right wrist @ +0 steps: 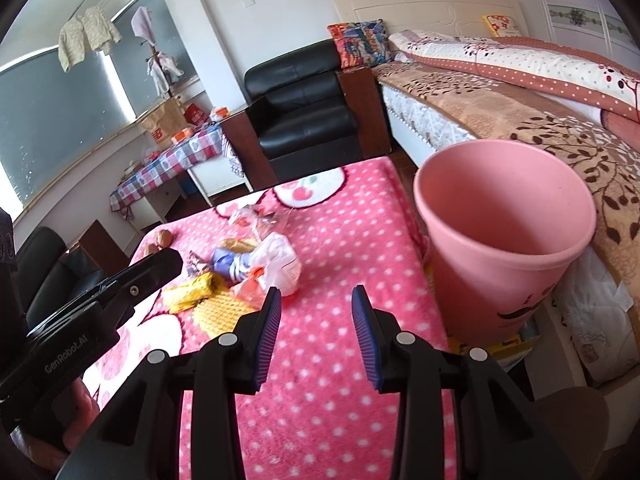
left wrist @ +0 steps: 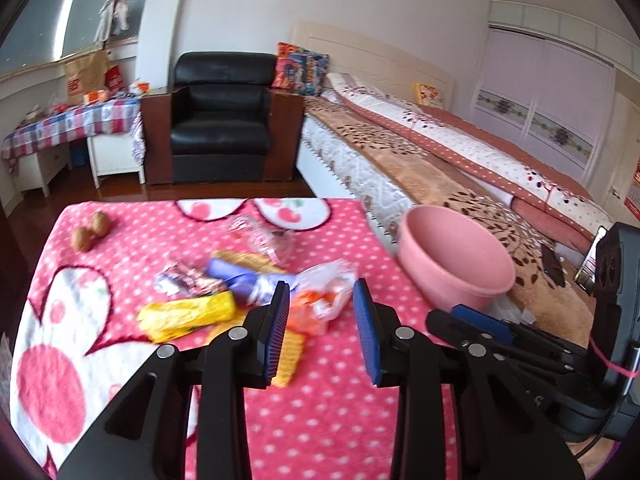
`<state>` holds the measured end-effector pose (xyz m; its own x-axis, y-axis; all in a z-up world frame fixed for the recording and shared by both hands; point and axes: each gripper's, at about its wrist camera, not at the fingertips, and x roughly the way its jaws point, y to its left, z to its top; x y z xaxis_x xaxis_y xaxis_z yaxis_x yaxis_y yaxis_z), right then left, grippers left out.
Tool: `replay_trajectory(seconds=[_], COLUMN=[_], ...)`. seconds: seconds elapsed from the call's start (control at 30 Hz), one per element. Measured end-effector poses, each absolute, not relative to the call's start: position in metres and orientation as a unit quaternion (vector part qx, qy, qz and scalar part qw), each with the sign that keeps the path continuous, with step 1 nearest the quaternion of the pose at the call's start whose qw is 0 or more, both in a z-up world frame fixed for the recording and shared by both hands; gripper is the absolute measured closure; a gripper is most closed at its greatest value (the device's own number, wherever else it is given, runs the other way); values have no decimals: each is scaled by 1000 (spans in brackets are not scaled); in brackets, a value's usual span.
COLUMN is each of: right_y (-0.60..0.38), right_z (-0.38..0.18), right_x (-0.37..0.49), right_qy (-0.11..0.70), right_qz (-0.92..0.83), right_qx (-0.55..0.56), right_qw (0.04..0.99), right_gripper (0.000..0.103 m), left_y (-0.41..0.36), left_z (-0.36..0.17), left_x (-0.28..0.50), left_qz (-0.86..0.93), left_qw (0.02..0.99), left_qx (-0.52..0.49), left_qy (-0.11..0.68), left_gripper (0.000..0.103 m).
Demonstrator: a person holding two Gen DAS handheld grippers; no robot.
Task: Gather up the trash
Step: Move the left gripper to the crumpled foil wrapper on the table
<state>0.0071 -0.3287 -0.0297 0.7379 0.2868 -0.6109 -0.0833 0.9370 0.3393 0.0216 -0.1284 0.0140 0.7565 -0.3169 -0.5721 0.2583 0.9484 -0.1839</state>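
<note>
A pile of wrappers lies on the pink dotted blanket (left wrist: 328, 408): a yellow wrapper (left wrist: 188, 314), a purple wrapper (left wrist: 244, 280), an orange-and-white wrapper (left wrist: 320, 300), a silver wrapper (left wrist: 180, 278) and a clear bag (left wrist: 260, 234). My left gripper (left wrist: 322, 324) is open and empty, just above the orange-and-white wrapper. My right gripper (right wrist: 316, 330) is open and empty over bare blanket, right of the pile (right wrist: 256, 268). A pink bin (right wrist: 504, 248) stands at the table's right edge; it also shows in the left wrist view (left wrist: 456, 264).
Two walnuts (left wrist: 90, 232) lie at the blanket's far left. A yellow waffle-patterned piece (left wrist: 290, 354) lies under my left finger. A bed (left wrist: 460, 168) runs along the right. A black armchair (left wrist: 222, 116) stands beyond the table.
</note>
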Motion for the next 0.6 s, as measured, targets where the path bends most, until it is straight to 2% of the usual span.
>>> replay_trajectory(seconds=[0.4,0.6], right_y=[-304,-303], right_z=[-45,-51], right_x=[16,26], right_qy=[372,379], right_qz=[127,128], right_qx=[131,130], right_qw=[910,907], right_gripper=[67,67], left_y=[-51,-45], left_z=[-12,-11], left_x=[30,49], left_qz=[-59,-59], left_qw=[929,923], left_qx=[-101,-122], left_qy=[351,359], left_gripper=[70,70])
